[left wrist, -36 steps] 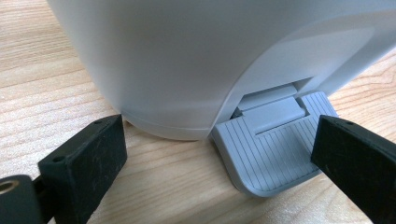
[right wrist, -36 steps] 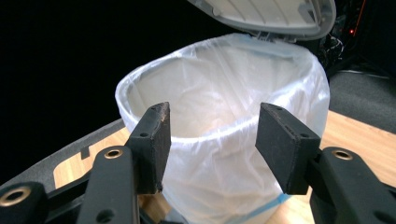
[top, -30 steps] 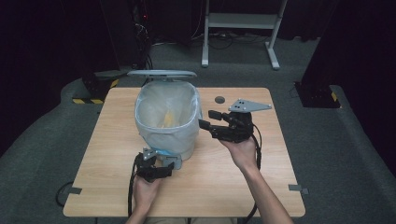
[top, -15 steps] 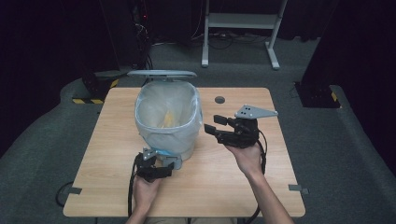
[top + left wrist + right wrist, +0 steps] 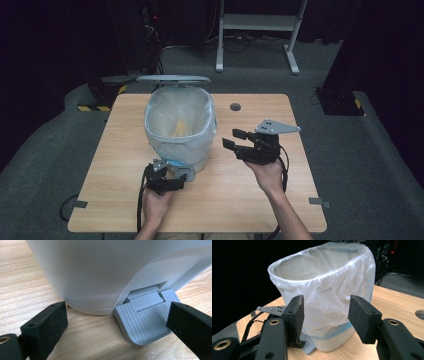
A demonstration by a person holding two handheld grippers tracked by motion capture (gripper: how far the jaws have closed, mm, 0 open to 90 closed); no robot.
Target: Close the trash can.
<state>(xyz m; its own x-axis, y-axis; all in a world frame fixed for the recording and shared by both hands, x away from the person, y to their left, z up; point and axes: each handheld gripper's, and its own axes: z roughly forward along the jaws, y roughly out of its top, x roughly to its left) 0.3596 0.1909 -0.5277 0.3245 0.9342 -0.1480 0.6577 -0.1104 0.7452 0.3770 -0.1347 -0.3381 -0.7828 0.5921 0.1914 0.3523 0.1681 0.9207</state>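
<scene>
A white pedal bin (image 5: 200, 150) lined with a clear plastic bag (image 5: 165, 112) stands on the wooden table, its lid (image 5: 173, 79) raised at the back. Something yellowish (image 5: 181, 127) lies inside. My left gripper (image 5: 172, 176) sits low at the bin's front, open. In the left gripper view its jaws (image 5: 117, 325) stand wide on either side of the grey ribbed pedal (image 5: 147, 315), without touching it. My right gripper (image 5: 234, 140) hovers open to the right of the bin, empty. Its own view looks between the jaws (image 5: 325, 315) at the bagged bin (image 5: 324, 290).
The table (image 5: 125, 200) has free wood on the left, front and right of the bin. A round cable hole (image 5: 235, 106) lies at the back right. Dark floor, a white frame (image 5: 255, 22) and black equipment stand beyond the table.
My right gripper has drifted a little to the right and toward the person, away from the bin's side. The left gripper and the bin have stayed put.
</scene>
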